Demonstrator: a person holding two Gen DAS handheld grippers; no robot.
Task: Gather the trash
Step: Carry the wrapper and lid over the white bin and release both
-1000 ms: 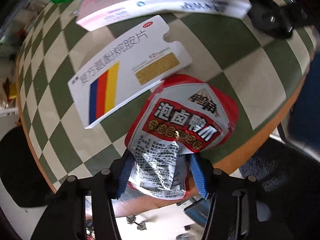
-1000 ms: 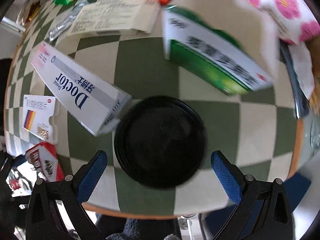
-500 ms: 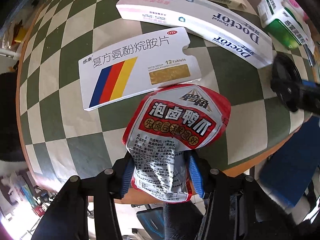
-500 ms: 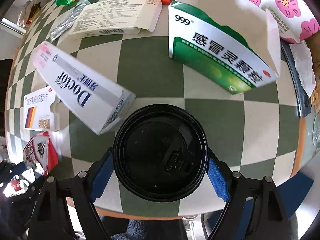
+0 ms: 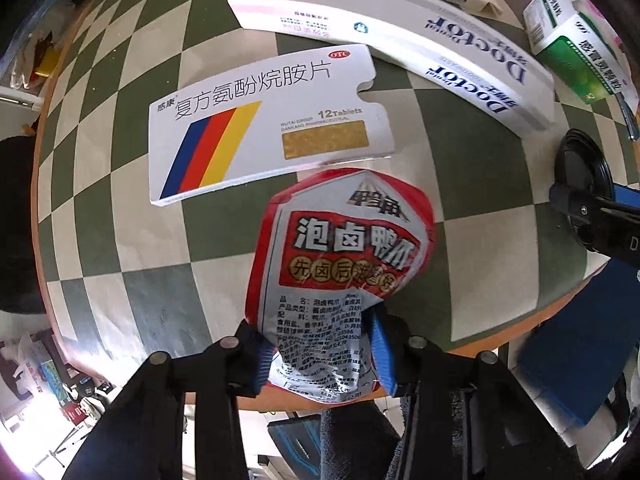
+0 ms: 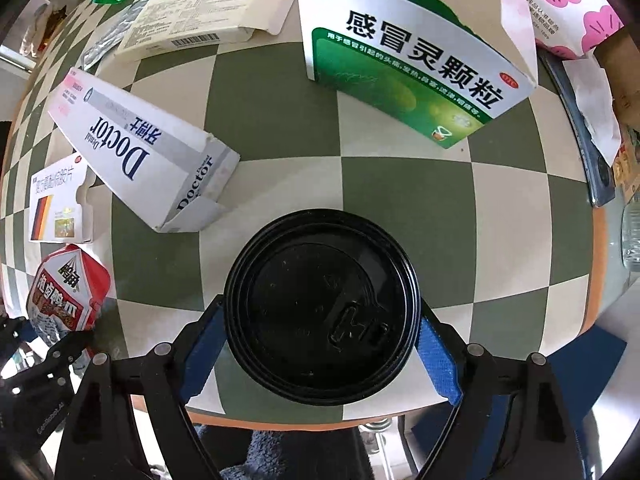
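The tablecloth (image 6: pixel 404 200) is a check of dull green and cream squares, with an orange-brown edge below it; the lid (image 6: pixel 320 304) at its near edge is plain glossy black; the gripper pads (image 6: pixel 434 354) beside the lid are bright blue on black arms; up-left of the lid, the toothpaste box (image 6: pixel 136 148) is white with a grey band, dark blue lettering and a pink end; beyond the lid, the medicine box (image 6: pixel 404 68) is white above and green below, with black characters; left of the lid, the snack packet (image 5: pixel 340 272) is red and silver; the tablet box (image 5: pixel 256 120) is white with blue, red and yellow stripes and a gold patch; the bag (image 6: pixel 560 0) far right of the lid is white with pink flowers.
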